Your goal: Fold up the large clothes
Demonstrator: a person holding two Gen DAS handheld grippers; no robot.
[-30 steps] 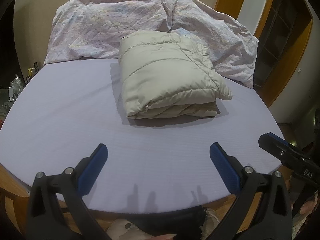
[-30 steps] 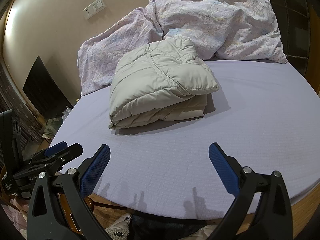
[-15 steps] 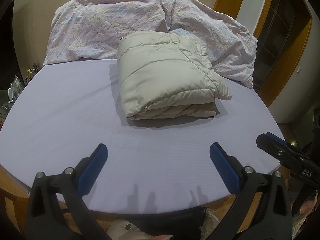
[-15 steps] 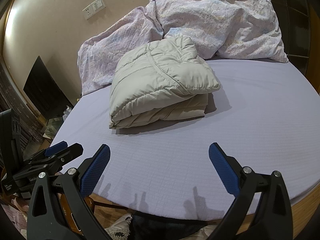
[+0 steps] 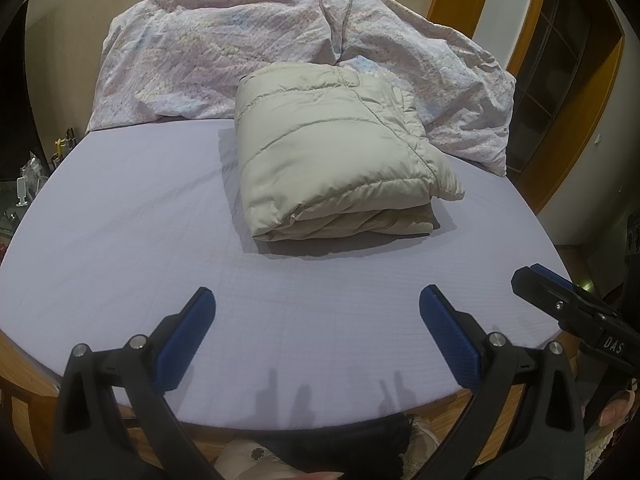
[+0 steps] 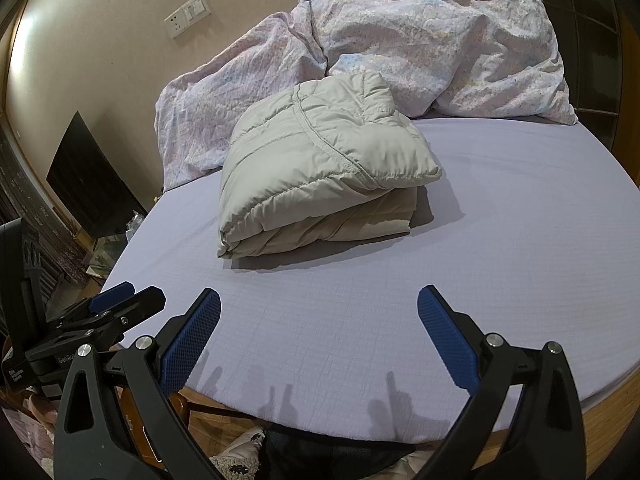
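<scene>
A beige puffer jacket (image 5: pixel 336 152) lies folded into a thick rectangular bundle on the lilac bed sheet (image 5: pixel 132 216); it also shows in the right wrist view (image 6: pixel 320 168). My left gripper (image 5: pixel 316 320) is open and empty, held over the near edge of the bed, well short of the jacket. My right gripper (image 6: pixel 318 320) is open and empty too, beside it at the near edge. The right gripper's tip shows in the left wrist view (image 5: pixel 560 304); the left gripper's tip shows in the right wrist view (image 6: pixel 116 304).
A crumpled floral duvet (image 5: pixel 248 48) is piled along the far side of the bed against the wall, touching the jacket's back. A wooden bed frame (image 6: pixel 608 400) rims the mattress. A dark screen (image 6: pixel 92 184) and clutter stand left of the bed. A wooden door frame (image 5: pixel 560 80) is at right.
Both grippers stay open and empty; the views barely shift. The jacket has not moved.
</scene>
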